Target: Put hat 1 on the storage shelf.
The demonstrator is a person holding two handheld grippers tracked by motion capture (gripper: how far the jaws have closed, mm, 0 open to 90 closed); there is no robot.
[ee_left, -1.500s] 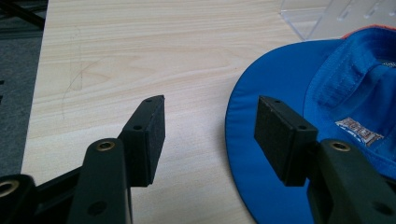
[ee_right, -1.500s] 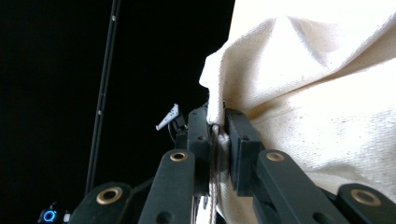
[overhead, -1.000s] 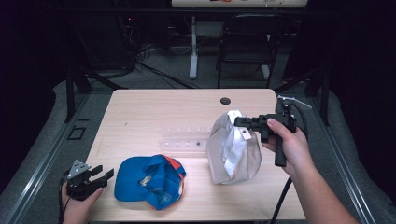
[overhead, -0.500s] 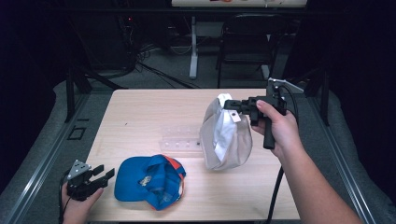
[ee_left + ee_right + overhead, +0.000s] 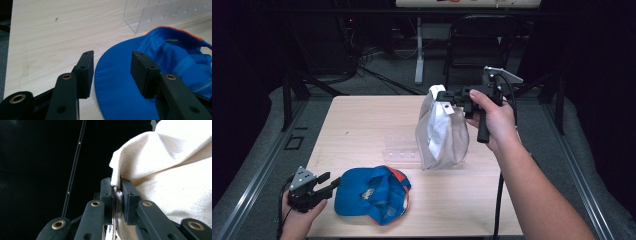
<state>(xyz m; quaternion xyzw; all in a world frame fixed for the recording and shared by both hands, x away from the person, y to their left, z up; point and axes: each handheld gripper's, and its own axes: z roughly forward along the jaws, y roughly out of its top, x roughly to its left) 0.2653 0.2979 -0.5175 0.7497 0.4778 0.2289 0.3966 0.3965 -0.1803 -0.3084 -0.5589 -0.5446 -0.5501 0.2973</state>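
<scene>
The white bag (image 5: 441,135) has been lifted off the table (image 5: 362,125), pinched at its rim by the right tongs (image 5: 443,95). The left tongs (image 5: 328,181), spread astride the blue cap's (image 5: 372,192) brim, have just been closing; a grab seems next.

Right gripper (image 5: 443,95) raised, jaws clamped tight — left gripper (image 5: 328,183) low, jaws apart, just been closing.

Pale wood tabletop (image 5: 362,130). Blue cap (image 5: 372,194) lying near left edge. Clear rack (image 5: 402,149) at centre. Small black disc (image 5: 453,101), far side.

Table brightly lit, surroundings dark, pictures soft.
</scene>
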